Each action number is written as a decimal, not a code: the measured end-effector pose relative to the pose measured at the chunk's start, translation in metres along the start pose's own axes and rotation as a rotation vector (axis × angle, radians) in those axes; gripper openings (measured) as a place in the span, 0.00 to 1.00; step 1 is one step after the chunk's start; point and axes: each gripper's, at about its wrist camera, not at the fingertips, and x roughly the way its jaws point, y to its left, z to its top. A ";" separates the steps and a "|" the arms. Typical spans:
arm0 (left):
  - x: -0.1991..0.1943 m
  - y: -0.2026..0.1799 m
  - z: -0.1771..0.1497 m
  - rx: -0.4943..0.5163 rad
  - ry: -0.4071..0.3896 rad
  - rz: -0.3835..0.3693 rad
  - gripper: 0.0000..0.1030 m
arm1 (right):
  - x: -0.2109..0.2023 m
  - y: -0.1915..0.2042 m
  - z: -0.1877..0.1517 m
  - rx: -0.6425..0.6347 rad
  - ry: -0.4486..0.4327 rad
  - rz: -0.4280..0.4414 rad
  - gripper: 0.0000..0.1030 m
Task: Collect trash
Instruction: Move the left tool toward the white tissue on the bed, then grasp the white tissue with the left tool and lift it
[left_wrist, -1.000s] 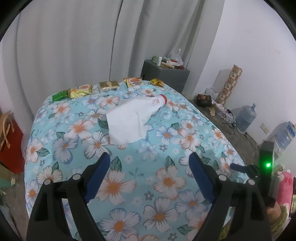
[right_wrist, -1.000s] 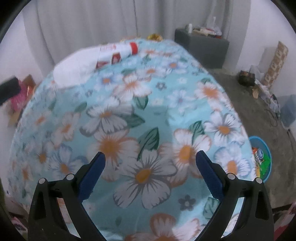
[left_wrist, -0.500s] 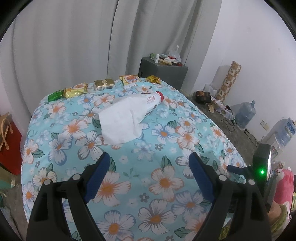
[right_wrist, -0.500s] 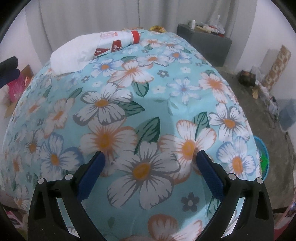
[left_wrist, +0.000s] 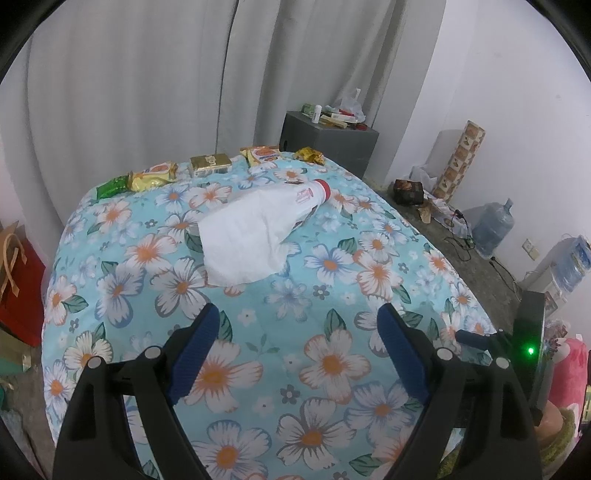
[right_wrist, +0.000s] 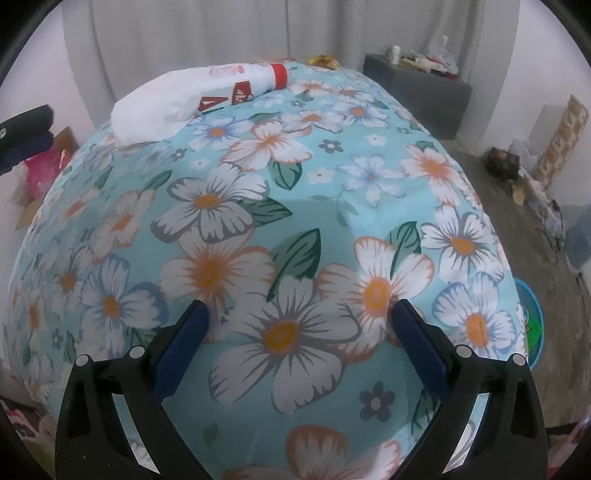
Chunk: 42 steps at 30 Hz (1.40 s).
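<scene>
Both views pulled back since 1 s ago. Floral tablecloth fills frames. White bottle w/ tissue at center; snack packets only in left view. Left gripper, right gripper wide apart, holding nothing.

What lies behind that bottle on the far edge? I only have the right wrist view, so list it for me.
Observer: The left wrist view shows a row there: a green packet, a yellow packet, a gold box and an orange-printed packet.
Operator: Tell me if any of them touch the bottle.
Observer: None do; the bottle lies apart from the row, nearer the middle.
Operator: Report the left tongs.
Observer: They are open and empty, over bare floral cloth, short of the white paper.
</scene>
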 end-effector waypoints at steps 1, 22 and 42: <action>-0.001 0.001 -0.001 -0.003 -0.005 0.002 0.82 | -0.001 -0.001 0.000 -0.002 0.000 0.008 0.92; 0.047 0.047 0.047 0.078 -0.050 0.030 0.82 | -0.026 -0.017 0.039 0.255 -0.063 0.342 0.74; 0.101 0.046 0.068 0.167 0.072 0.056 0.49 | -0.023 -0.034 0.033 0.342 -0.055 0.355 0.74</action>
